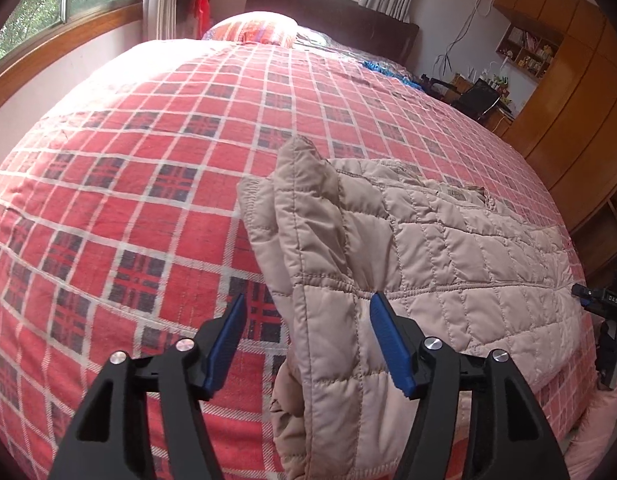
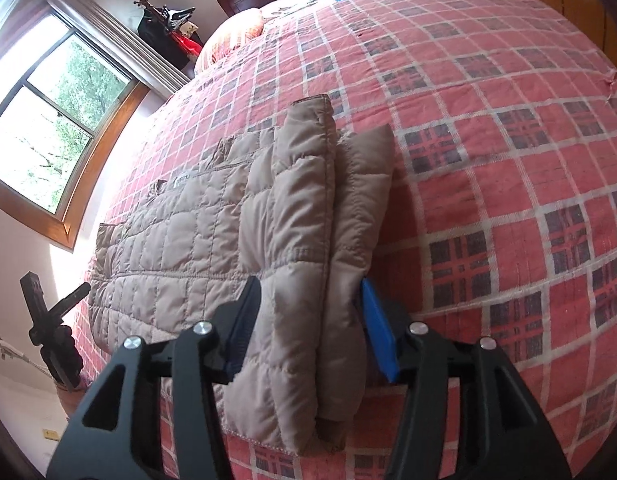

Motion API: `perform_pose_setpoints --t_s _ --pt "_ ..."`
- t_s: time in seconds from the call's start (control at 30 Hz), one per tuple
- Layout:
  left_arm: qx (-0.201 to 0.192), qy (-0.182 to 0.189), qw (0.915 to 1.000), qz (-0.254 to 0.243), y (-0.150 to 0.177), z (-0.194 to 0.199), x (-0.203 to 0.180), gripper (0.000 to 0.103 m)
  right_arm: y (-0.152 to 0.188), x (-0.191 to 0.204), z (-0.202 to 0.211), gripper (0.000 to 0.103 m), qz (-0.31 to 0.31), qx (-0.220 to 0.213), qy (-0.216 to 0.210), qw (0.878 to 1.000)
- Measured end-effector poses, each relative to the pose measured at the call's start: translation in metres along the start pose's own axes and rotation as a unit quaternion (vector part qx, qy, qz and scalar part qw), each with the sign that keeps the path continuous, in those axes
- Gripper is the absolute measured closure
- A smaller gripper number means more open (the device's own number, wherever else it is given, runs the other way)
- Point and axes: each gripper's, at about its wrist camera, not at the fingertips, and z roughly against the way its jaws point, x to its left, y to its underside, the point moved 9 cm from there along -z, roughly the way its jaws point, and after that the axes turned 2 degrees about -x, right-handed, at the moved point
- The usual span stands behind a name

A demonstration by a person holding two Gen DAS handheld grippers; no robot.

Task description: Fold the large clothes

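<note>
The left gripper [image 1: 306, 312], jaws spread wide, straddles the folded left edge of the beige quilted jacket [image 1: 428, 248] spread on the red plaid bedspread [image 1: 128, 200], while the right gripper [image 2: 310, 300] pinches the jacket's folded right edge.

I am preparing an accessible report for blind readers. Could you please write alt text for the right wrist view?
The right tongs straddle the folded edge of a beige quilted jacket lying on a bed with a red plaid cover. Their blue pads sit against the padded fabric on either side. A window is at the left.
</note>
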Motion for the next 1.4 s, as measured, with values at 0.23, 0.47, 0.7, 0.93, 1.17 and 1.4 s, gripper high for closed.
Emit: perform_pose_setpoints --t_s 0.23,0.47,0.7,0.93,1.17,1.4 --pt "-0.004 -0.012 0.9999 -0.009 -0.002 0.010 -0.005 0.035 -0.005 0.012 0.007 0.065 0.017 -0.013 0.031 0.999" --pt "0.027 -0.028 0.9990 -0.022 0.011 -0.017 -0.006 0.035 -0.020 0.021 0.023 0.072 0.020 -0.037 0.014 0.999" --pt "0.033 -0.046 0.9977 -0.038 0.013 -0.029 -0.011 0.035 -0.013 0.032 -0.012 0.074 0.051 0.025 0.057 0.997" --pt "0.043 -0.038 0.9977 -0.035 0.019 -0.041 -0.006 0.030 0.005 -0.003 -0.060 0.087 0.026 0.077 0.081 0.993" --pt "0.040 -0.027 0.9986 -0.020 0.014 -0.034 0.002 0.028 -0.002 0.012 -0.039 0.082 0.038 0.066 0.106 0.991" --pt "0.033 -0.016 0.9993 -0.009 0.006 -0.014 0.020 0.027 0.012 0.101 -0.021 0.082 0.123 0.071 0.046 0.989"
